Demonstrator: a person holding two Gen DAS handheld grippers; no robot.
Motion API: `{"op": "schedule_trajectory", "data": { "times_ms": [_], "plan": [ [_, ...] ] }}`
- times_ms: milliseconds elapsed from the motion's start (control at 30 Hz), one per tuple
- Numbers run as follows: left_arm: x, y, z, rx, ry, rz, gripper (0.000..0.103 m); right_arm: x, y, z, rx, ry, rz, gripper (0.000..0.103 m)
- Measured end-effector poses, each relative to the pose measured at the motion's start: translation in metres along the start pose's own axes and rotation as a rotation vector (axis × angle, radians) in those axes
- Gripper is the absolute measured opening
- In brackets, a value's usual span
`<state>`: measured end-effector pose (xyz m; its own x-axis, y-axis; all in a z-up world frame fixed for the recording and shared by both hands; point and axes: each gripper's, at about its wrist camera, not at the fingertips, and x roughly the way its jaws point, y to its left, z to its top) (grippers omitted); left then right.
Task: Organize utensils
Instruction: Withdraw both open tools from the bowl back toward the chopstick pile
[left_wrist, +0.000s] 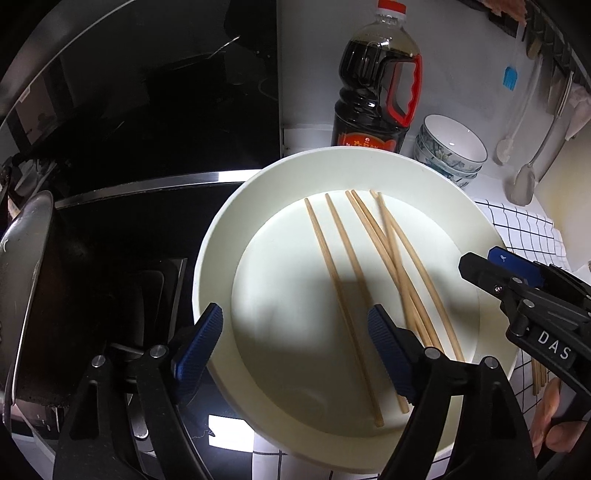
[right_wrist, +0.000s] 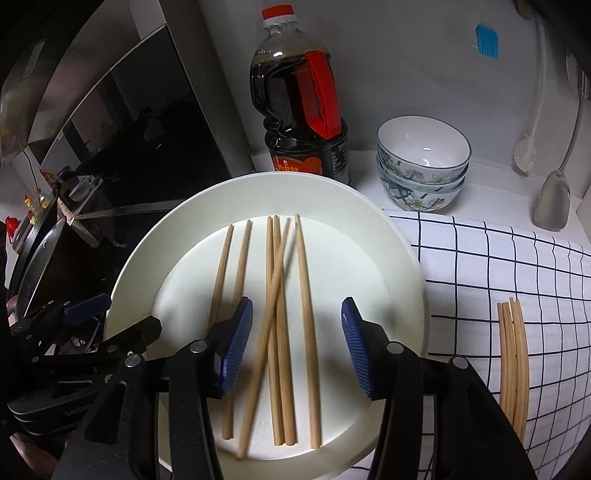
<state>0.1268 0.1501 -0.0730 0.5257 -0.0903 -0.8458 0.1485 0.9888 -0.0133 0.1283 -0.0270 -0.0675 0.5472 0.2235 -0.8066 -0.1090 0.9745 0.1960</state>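
- the white plate (right_wrist: 388, 251) sits by the stove, on the edge of the checked cloth (right_wrist: 498, 258).
- six chopsticks (right_wrist: 306, 295) lie loose on it; a bundle (right_wrist: 511, 354) waits on the cloth at 3 o'clock.
- my right gripper (right_wrist: 297, 343) is spread, holding nothing, above the crossed sticks.
- my left gripper (left_wrist: 295, 347) gapes wide at the plate's 9 o'clock rim.
- i judge a drop-off done; next, fetch the bundle.

Both wrist views look steeply down, close over the round white plate (left_wrist: 221, 229) (right_wrist: 402, 258), left view from its left edge, right view nearer its middle.
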Motion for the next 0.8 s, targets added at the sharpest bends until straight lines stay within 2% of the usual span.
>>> {"op": "schedule_trajectory", "data": {
  "times_ms": [800],
  "plan": [
    [-0.023,0.003,-0.003,-0.011,-0.032,-0.002,0.083,-0.021,0.005,-0.008,0.001,-0.019,-0.001,0.059]
  ]
}}
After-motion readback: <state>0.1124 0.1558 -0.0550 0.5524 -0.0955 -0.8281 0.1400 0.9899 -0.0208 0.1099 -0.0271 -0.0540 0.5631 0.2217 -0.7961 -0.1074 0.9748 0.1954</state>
